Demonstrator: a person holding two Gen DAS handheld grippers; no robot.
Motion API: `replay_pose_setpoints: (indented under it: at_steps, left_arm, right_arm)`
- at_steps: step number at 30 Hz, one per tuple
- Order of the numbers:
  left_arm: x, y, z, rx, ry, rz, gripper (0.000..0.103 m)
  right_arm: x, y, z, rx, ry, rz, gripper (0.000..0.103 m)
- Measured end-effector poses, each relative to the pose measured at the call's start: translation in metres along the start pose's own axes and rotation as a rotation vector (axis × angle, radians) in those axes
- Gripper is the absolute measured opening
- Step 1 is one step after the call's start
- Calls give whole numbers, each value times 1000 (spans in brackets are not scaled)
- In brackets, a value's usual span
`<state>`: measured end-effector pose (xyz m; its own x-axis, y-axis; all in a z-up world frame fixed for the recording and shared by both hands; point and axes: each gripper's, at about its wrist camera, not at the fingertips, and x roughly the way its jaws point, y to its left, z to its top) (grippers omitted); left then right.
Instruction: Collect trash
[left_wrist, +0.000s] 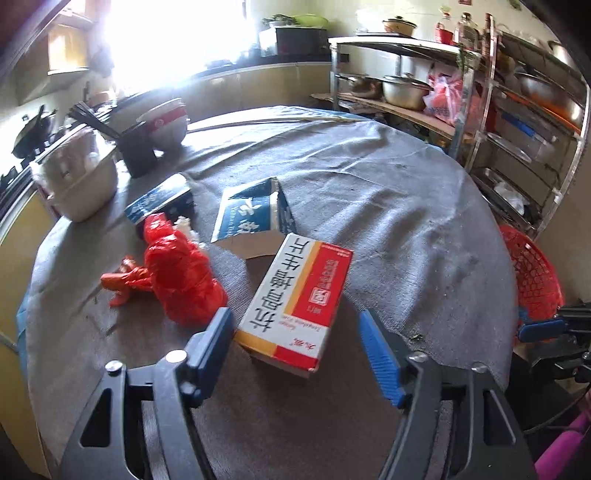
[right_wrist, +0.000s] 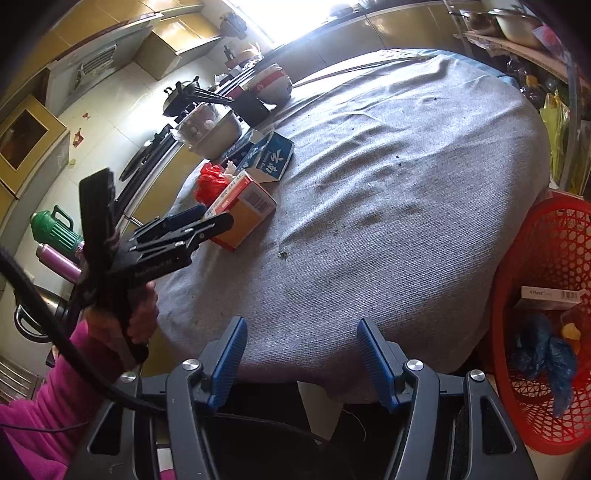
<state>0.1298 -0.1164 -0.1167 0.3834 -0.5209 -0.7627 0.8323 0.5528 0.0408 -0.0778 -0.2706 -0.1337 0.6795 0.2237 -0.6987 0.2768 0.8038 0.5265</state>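
We line up the left gripper (left_wrist: 295, 332) on the medicine box (left_wrist: 295, 299).

Its jaws stand wide, one on each side of the box's near end, not yet touching it. The box lies on the grey table cloth (left_wrist: 406, 221), beside the red plastic bag (left_wrist: 181, 273) and the blue cartons (left_wrist: 251, 218). Next we judge: close, lift, and carry it to the red basket (right_wrist: 546, 295). Our right gripper (right_wrist: 301, 354) waits wide and empty near the table edge.

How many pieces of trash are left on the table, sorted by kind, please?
Cardboard boxes: 3, namely the red and yellow box, the blue box and the second blue box.
Plastic bags: 1, the red plastic bag.
Total: 4
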Motion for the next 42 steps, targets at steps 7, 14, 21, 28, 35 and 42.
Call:
replay_pose_setpoints:
  at_steps: [7, 14, 21, 28, 35, 42]
  left_arm:
    - [-7, 1, -7, -80, -29, 39, 55]
    - [-28, 5, -25, -199, -44, 86, 54]
    - [-53, 25, -44, -284, -11, 126, 24]
    - [-58, 36, -57, -351, 1, 83, 42]
    - [-71, 37, -43, -332, -72, 83, 77]
    - [-50, 18, -31, -266, -23, 67, 80]
  right_arm:
    - [2, -3, -1, 14, 5, -2, 66]
    - [-1, -1, 0, 2, -6, -13, 66]
    - [5, 16, 17, -60, -23, -10, 66]
    - [12, 34, 25, -88, -37, 16, 66]
    - [10, 25, 17, -59, -27, 6, 66]
    - [11, 19, 15, -31, -21, 21, 66]
